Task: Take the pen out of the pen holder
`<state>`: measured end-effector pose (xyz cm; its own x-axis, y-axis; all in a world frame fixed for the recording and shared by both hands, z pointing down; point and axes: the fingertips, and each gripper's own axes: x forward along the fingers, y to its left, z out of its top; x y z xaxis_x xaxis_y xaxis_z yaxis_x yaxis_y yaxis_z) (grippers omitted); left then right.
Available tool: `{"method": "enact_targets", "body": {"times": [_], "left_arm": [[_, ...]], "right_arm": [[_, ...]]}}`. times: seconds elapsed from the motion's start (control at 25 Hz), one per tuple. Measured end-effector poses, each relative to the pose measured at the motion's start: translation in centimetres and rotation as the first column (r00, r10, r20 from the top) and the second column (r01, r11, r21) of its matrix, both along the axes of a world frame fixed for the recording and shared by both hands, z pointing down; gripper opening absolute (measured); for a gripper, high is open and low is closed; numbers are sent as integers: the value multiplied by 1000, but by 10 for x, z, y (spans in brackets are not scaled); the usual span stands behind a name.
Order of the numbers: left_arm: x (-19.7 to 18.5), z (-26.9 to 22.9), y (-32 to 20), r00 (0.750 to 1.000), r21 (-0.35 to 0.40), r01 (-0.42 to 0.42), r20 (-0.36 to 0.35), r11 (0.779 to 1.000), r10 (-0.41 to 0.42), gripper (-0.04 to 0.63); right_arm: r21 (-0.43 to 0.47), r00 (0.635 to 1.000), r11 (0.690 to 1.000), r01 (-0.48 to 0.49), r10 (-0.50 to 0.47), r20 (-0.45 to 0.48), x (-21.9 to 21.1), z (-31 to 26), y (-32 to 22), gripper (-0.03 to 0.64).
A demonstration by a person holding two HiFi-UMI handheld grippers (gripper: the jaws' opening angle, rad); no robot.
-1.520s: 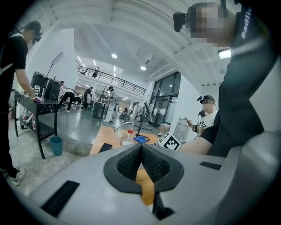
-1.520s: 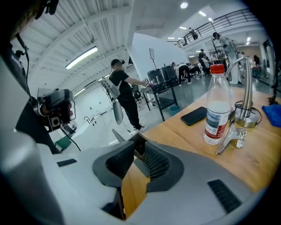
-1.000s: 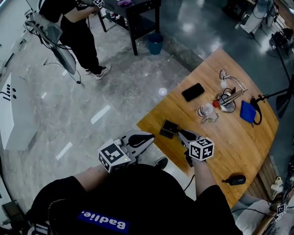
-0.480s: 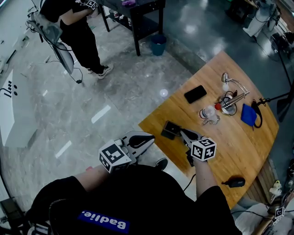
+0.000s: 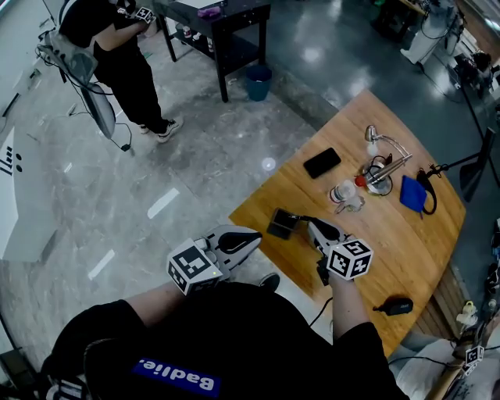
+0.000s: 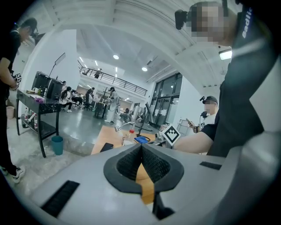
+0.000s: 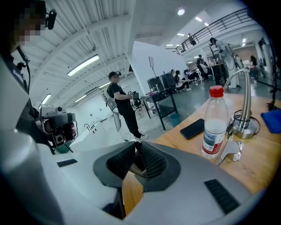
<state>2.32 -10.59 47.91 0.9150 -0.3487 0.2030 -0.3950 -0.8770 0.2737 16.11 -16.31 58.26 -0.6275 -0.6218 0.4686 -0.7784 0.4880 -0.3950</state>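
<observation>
The round pen holder stands far out on the wooden table, with a silvery pen leaning out of it to the right. In the right gripper view the holder shows behind a red-capped bottle. My right gripper hovers over the table's near left corner, shut and empty, its tips just short of a small black box. The left gripper hangs off the table's edge above the floor, shut with nothing in it.
On the table lie a black phone, the bottle, a gooseneck lamp, a blue pouch and a black mouse-like thing. A person stands by a black table with a blue bin.
The head view has shifted a little, so the table sits slightly lower left in the picture. Both grippers stay shut and hold nearly the same places.
</observation>
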Motion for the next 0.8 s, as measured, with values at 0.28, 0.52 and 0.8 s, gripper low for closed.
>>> {"method": "enact_targets", "body": {"times": [0.28,0.52,0.8], "left_arm": [[12,-7,3,998,13,-59,-15,998,59,9],[24,-12,4,993,22,-113,-28,993,114,9],[36,-16,7,985,29,-168,-40,985,169,9]], "right_arm": [[86,997,995,-51,46,53,1,-50,8,52],[147,994,986,-80,69,83,-1,-88,20,52],[216,991,971,-103,82,106,-5,-125,40,52]]}}
